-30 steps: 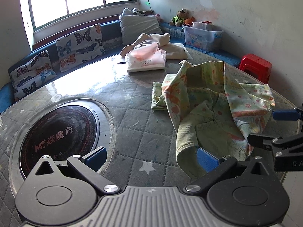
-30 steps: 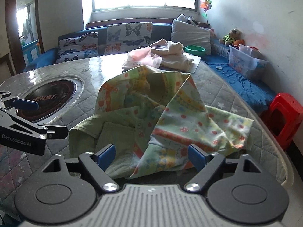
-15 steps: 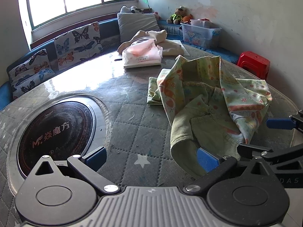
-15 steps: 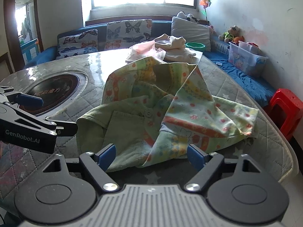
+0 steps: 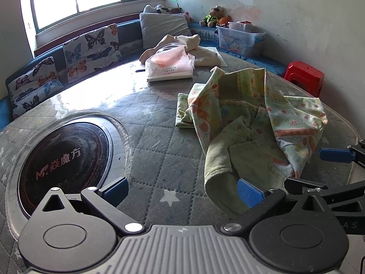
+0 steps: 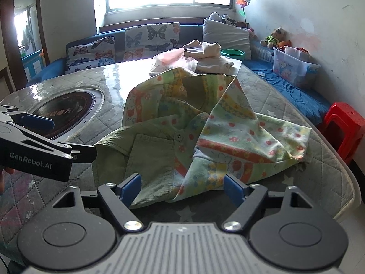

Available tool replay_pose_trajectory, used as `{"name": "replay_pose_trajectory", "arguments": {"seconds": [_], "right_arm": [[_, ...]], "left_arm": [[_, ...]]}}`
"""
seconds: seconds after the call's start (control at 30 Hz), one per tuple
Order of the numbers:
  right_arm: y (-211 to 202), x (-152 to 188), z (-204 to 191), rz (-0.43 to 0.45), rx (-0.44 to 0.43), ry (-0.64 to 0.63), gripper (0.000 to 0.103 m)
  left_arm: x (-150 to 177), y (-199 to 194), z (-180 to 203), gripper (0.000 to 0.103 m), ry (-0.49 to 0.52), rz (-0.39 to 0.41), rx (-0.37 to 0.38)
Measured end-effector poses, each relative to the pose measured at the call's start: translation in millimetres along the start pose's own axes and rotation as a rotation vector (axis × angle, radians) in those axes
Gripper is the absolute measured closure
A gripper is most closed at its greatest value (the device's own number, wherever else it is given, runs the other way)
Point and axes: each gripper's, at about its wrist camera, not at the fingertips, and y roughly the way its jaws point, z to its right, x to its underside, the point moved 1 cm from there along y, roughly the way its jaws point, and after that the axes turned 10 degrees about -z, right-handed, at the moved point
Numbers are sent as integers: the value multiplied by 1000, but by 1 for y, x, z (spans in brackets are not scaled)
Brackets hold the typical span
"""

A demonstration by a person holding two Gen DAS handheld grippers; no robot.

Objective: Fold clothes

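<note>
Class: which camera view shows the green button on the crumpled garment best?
The right wrist view: the button faces the camera, beside the garment's pocket. In the left wrist view that spot sits among folds, and no button can be made out.

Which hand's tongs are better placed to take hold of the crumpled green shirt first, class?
Right, probably. The right tongs stand open with the shirt hem between their fingers; the left tongs face mostly bare table, with the shirt at one side.
</note>
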Motion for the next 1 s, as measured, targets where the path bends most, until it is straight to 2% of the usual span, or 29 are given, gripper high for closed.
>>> {"name": "replay_pose_trajectory", "arguments": {"seconds": [1.0], "right_arm": [[22, -14, 7, -25, -30, 22, 24]], "left_arm": [[-20, 28, 2, 0, 15, -70, -1]]}}
